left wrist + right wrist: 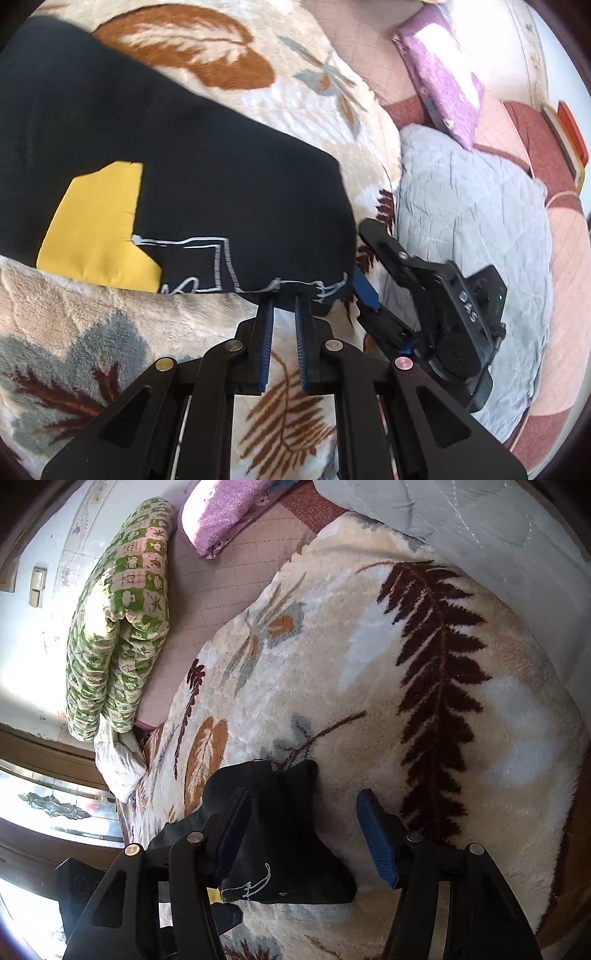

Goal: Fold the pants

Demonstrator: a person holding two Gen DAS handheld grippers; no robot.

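Note:
The black pants point(166, 158), with a yellow patch point(96, 229) and white line print, lie folded on a cream leaf-patterned blanket point(92, 332). My left gripper point(284, 301) has its blue-padded fingers close together at the pants' near edge, where a bit of black cloth sits between the tips. My right gripper point(364, 258) is open beside the pants' right corner. In the right wrist view my right gripper point(303, 805) is open wide, and a corner of the pants point(280, 834) lies between its fingers, against the left finger point(231, 827).
A grey quilt point(472, 236) lies to the right of the blanket. A purple pillow point(439, 70) and a green checked folded quilt point(122, 620) lie on the pink mattress cover point(207, 579). A wall and a window frame point(48, 786) are beyond the bed.

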